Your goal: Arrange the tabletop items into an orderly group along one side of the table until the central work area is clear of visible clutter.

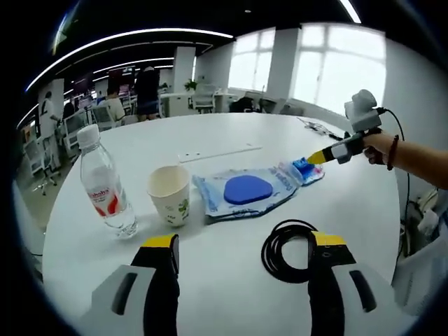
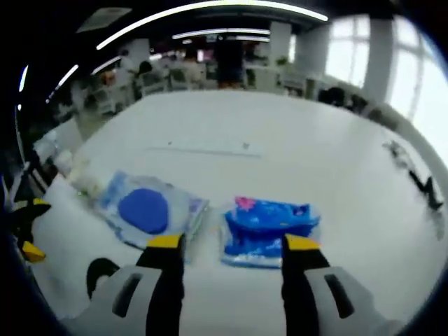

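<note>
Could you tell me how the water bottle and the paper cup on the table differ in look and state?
The water bottle is clear plastic with a red and white label, while the paper cup is opaque cream with a small green print. The bottle stands taller than the cup. The bottle is closed with a white cap, whereas the cup is open at the top. Both stand upright, side by side on the white table.

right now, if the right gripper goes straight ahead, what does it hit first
Most likely the blue packet: it lies just ahead of the open right gripper, between its jaws. Depth is hard to judge.
</note>
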